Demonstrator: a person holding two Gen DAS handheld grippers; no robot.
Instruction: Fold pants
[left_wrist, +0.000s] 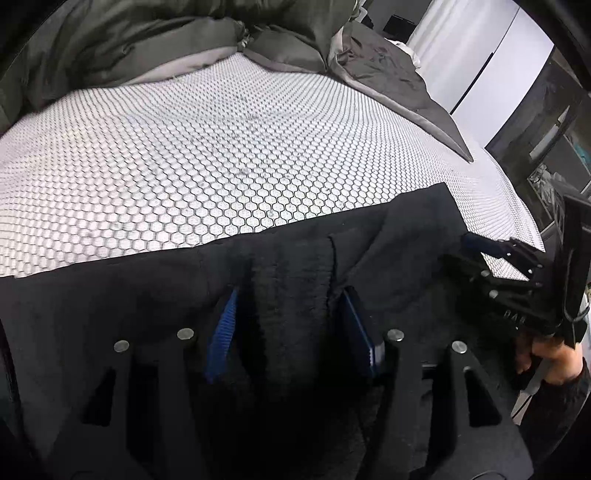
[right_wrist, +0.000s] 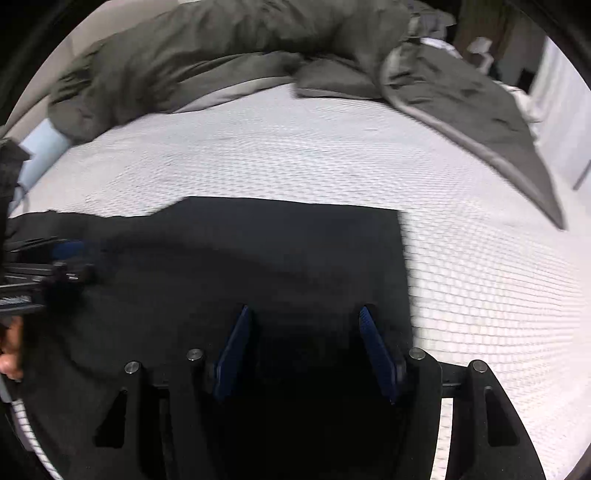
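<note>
Honeycomb-patterned mattress (left_wrist: 221, 155); rumpled grey-green duvet (right_wrist: 229, 48), perhaps pillow beneath.

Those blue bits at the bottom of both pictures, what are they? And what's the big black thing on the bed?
They are the pads of two grabber tools. A person holds one tool in each hand, and each tool carries a camera looking along its fingers, one picture per tool. The black thing is a pair of pants lying on a white bed cover, with a grey duvet bunched behind. The left gripper has a fuzzy bunch of pants between its pads. The right gripper stands open over the pants.
</note>
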